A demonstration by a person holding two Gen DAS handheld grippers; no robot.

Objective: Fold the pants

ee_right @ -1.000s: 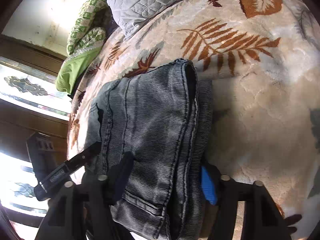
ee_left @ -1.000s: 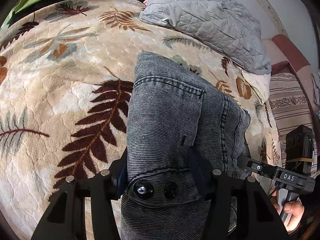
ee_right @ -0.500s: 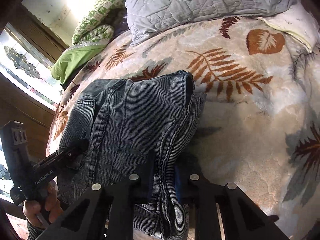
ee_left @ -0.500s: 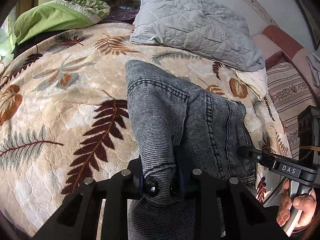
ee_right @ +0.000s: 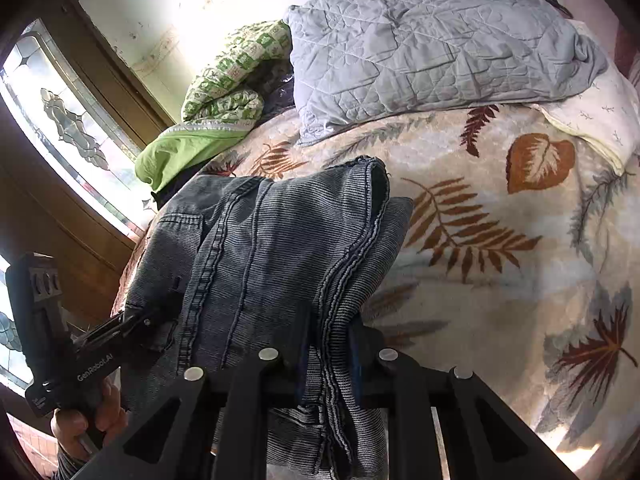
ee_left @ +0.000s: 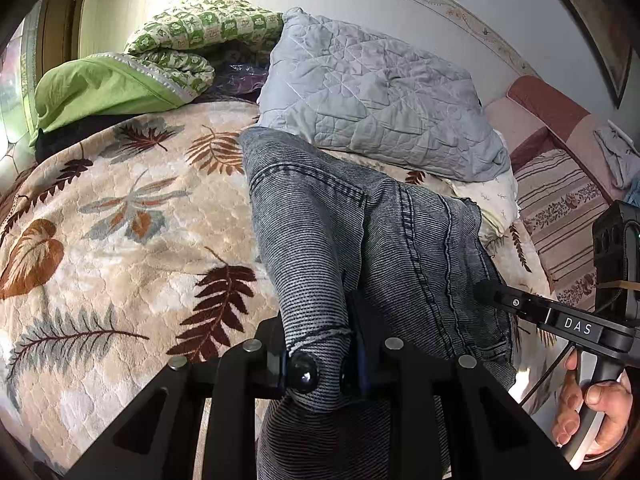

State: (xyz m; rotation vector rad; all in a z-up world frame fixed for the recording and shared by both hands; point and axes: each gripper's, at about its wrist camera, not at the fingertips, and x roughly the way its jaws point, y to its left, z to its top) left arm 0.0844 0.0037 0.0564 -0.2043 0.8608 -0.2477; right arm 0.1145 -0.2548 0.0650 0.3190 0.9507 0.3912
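Grey-blue denim pants [ee_left: 320,216] lie folded on the leaf-patterned blanket [ee_left: 120,220], their near end raised off it. My left gripper [ee_left: 320,344] is shut on the buttoned waistband corner, with two dark buttons showing between the jaws. My right gripper [ee_right: 330,356] is shut on the stacked hem edges of the pants [ee_right: 280,248]. Each gripper shows in the other's view: the right one [ee_left: 492,296] at the pants' right edge, the left one [ee_right: 160,318] at their left edge, each held by a hand.
A grey quilted pillow [ee_left: 380,100] lies just beyond the pants. A green checked quilt [ee_left: 172,44] and a green cloth [ee_left: 96,88] sit at the back left. A striped cushion [ee_left: 560,208] is at the right. A wooden-framed window [ee_right: 60,120] borders the bed.
Both grippers went from open around the pants' near edge to shut on it, then rose. The near end of the pants has lifted, and more of the pillow and wall shows.
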